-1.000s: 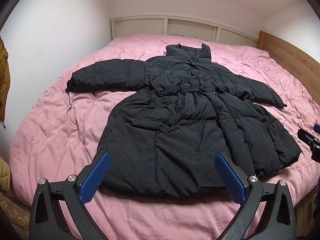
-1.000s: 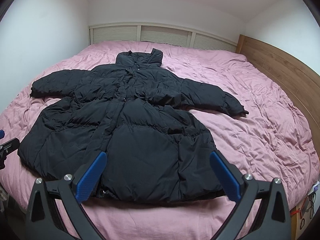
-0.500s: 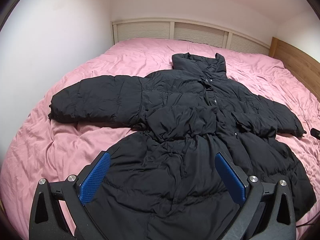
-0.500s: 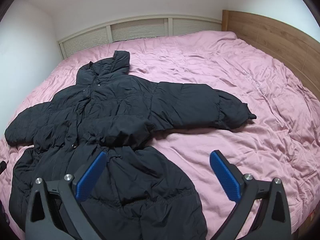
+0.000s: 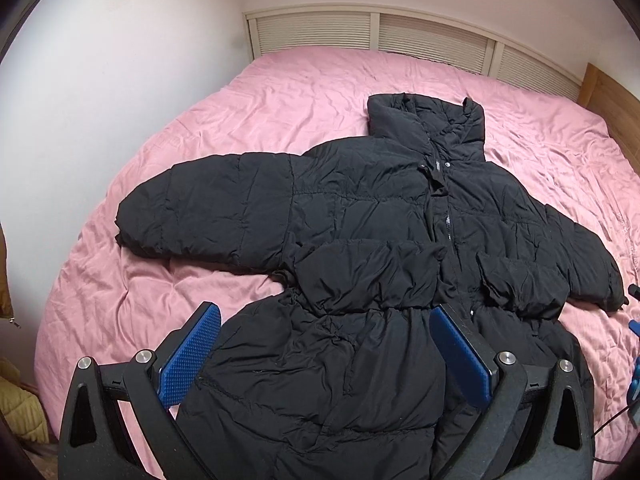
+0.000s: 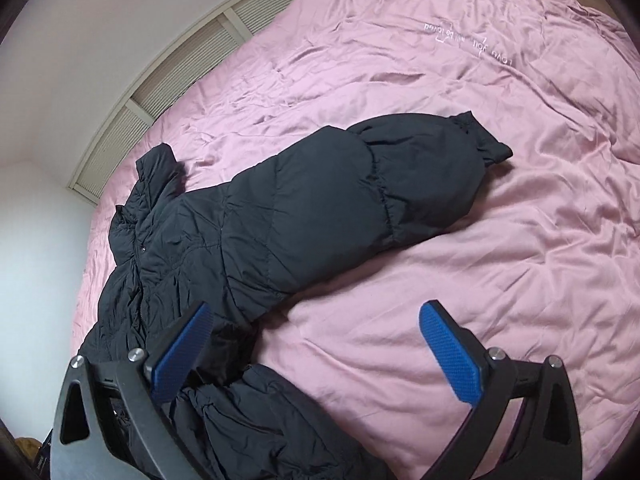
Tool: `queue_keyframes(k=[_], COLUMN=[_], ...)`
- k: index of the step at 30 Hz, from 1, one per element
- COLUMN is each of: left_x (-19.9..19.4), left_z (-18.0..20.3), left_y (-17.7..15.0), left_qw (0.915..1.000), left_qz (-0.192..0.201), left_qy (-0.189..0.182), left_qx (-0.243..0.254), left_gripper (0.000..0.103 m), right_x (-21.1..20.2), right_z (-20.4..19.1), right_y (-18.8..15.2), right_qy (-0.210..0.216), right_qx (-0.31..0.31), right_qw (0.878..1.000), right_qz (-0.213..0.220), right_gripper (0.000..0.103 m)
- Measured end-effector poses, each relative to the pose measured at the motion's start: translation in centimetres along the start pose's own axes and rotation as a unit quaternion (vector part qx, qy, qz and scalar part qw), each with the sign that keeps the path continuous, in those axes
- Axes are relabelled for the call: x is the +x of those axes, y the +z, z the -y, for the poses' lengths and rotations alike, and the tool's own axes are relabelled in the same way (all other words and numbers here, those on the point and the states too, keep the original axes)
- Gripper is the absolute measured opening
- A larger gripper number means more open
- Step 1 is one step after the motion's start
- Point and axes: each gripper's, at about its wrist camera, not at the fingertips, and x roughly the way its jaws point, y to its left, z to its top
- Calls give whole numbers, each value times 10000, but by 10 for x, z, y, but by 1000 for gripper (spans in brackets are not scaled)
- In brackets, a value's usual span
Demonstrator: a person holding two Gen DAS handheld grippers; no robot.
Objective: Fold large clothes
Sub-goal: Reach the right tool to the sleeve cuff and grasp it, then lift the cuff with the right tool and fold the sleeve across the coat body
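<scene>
I see the black quilted puffer coat (image 5: 360, 240) lying front-up on the wrinkled pink bedspread (image 5: 280, 92), sleeves spread (collar toward the slatted headboard (image 5: 372, 36)). My left gripper (image 5: 325, 354) hangs over its waist, jaws wide, gripping nothing. My right gripper (image 6: 314, 356) is equally wide beside the right sleeve (image 6: 360, 196).

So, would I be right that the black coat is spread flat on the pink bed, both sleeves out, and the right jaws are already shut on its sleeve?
Not quite: the right gripper is open and holds nothing, as the right wrist view shows. The black coat does lie flat on the pink bed, both sleeves out.
</scene>
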Motion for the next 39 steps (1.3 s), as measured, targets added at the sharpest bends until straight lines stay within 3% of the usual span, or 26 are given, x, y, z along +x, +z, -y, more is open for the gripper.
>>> queue_keyframes(k=[4, 16, 19, 21, 22, 24, 27, 30, 34, 39], left_x=[-5, 15, 18, 17, 16, 12, 5, 0, 2, 13], left_z=[8, 30, 35, 37, 37, 37, 35, 30, 18, 0], left_y=[18, 28, 26, 27, 27, 28, 30, 31, 33, 35], left_qw=[9999, 9977, 9972, 9969, 9968, 9968, 9971, 9971, 9966, 9966], left_qz=[-49, -433, -505, -537, -542, -527, -483, -396, -342, -318], left_qy=[104, 477, 523, 537, 537, 544, 518, 537, 492, 228], left_qx=[-101, -210, -188, -206, -222, -246, -295, -365, -562, -726], left_gripper=[102, 102, 102, 102, 102, 102, 102, 102, 102, 102], right_x=[30, 108, 118, 122, 123, 123, 116, 104, 79, 42], right_z=[40, 132, 146, 151, 151, 147, 132, 108, 61, -29], right_y=[19, 70, 80, 87, 90, 96, 106, 119, 136, 143], right_qy=[339, 727, 833, 941, 976, 1049, 1041, 1062, 1175, 1412], right_qx=[742, 2353, 2656, 2754, 2763, 2711, 2404, 1998, 1334, 319], right_qw=[9963, 9691, 9605, 9567, 9561, 9568, 9650, 9738, 9835, 9887], right_qz=[-259, -142, -21, -1, 2, 50, 122, 218, 335, 385], right_gripper=[103, 103, 86, 61, 55, 37, 20, 14, 12, 12])
